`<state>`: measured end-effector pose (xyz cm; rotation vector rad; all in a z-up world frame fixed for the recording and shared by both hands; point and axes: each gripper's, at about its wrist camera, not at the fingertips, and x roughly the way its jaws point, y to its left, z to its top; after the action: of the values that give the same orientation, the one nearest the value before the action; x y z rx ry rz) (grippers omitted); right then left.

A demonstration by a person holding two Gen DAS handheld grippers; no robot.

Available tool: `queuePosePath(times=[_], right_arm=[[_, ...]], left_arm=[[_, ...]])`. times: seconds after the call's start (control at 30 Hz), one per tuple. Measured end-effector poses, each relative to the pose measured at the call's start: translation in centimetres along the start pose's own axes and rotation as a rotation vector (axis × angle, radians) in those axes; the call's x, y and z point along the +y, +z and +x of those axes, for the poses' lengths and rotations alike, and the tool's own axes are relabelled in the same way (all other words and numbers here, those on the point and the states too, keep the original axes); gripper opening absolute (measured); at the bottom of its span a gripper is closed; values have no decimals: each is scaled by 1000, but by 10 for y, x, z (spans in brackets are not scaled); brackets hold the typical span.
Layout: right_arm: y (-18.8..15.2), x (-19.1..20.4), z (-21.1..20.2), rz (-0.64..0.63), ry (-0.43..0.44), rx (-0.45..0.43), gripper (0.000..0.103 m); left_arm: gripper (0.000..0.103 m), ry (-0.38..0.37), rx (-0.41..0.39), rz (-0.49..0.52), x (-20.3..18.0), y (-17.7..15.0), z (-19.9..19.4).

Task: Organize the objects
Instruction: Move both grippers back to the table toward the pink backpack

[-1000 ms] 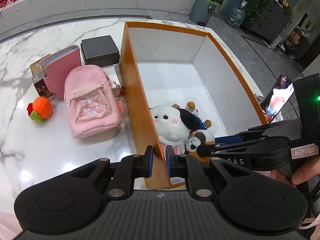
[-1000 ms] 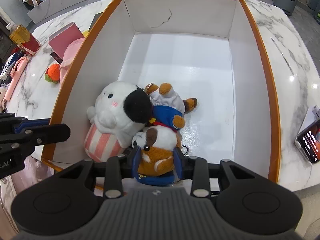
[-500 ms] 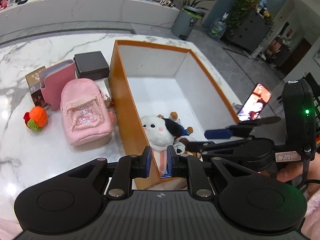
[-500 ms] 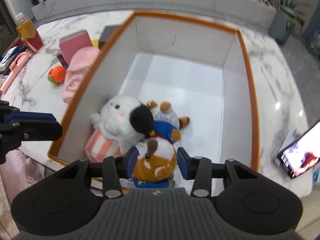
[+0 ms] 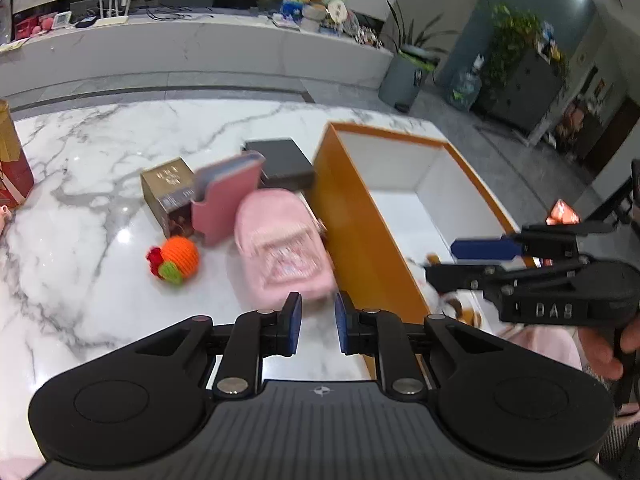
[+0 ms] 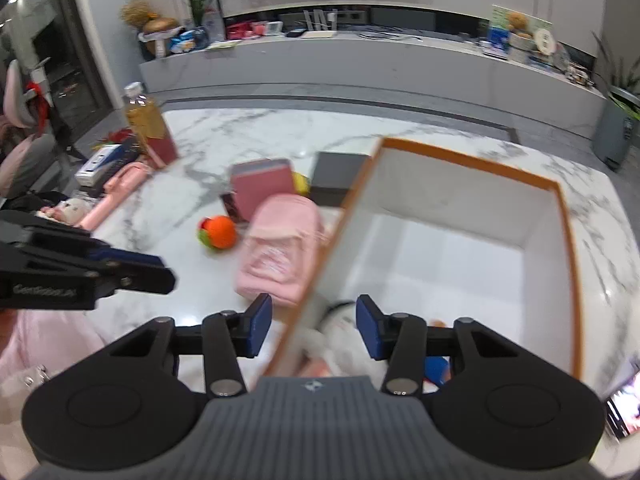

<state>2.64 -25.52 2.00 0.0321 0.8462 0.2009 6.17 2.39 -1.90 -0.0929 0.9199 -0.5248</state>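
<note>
The white marble table [image 5: 80, 280] has a broad bare stretch on its left and near side, while the orange-walled cardboard box with a white inside [image 5: 360, 216] fills the right; its long axis runs away from the cameras, and most of its white floor is bare toward the far end. Just beside its left wall lies the soft pink backpack [image 5: 284, 252], long axis roughly parallel to that wall, its front pocket facing up. Near it sit a crocheted orange fruit [image 5: 178, 258], an upright pink card holder [image 5: 224, 200], a brown carton [image 5: 166, 190] and a flat black box [image 5: 280, 160], clustered closely.

The left gripper [image 5: 318, 322] hovers above the table just beside the box's near left corner; its jaws have just been opening, stand slightly apart and hold nothing. The right gripper [image 6: 314, 328] hangs over the box's left wall at the near end; its jaws, which have just been narrowing, are spread with nothing pinched.

Only the right wrist view shows the white plush toy [image 6: 340, 332] blurred in the box's near corner, a bottle of amber liquid [image 6: 146, 124] and a pink handle-shaped item [image 6: 116, 190] on the far left of the table. The left wrist view shows a hand [image 5: 608, 344] holding the right gripper.
</note>
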Motion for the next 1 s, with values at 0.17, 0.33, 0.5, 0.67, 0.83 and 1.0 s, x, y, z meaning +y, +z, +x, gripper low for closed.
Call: queuePosePath(times=[0.17, 0.33, 0.5, 0.67, 0.83, 1.0], right_arm=[[18, 24, 23, -65, 3, 23, 30], [32, 35, 54, -106, -45, 66, 18], [40, 33, 77, -117, -70, 109, 14], [45, 40, 94, -177, -92, 138, 13], [44, 42, 110, -234, -120, 169, 12], [42, 45, 115, -269, -115, 173, 12]], left_arm=[[29, 20, 7, 6, 13, 13, 20], [30, 18, 40, -3, 24, 22, 52], [40, -6, 71, -37, 38, 23, 83], [52, -34, 102, -98, 53, 25, 102], [55, -60, 120, -127, 61, 25, 114], [55, -94, 157, -161, 62, 22, 126]])
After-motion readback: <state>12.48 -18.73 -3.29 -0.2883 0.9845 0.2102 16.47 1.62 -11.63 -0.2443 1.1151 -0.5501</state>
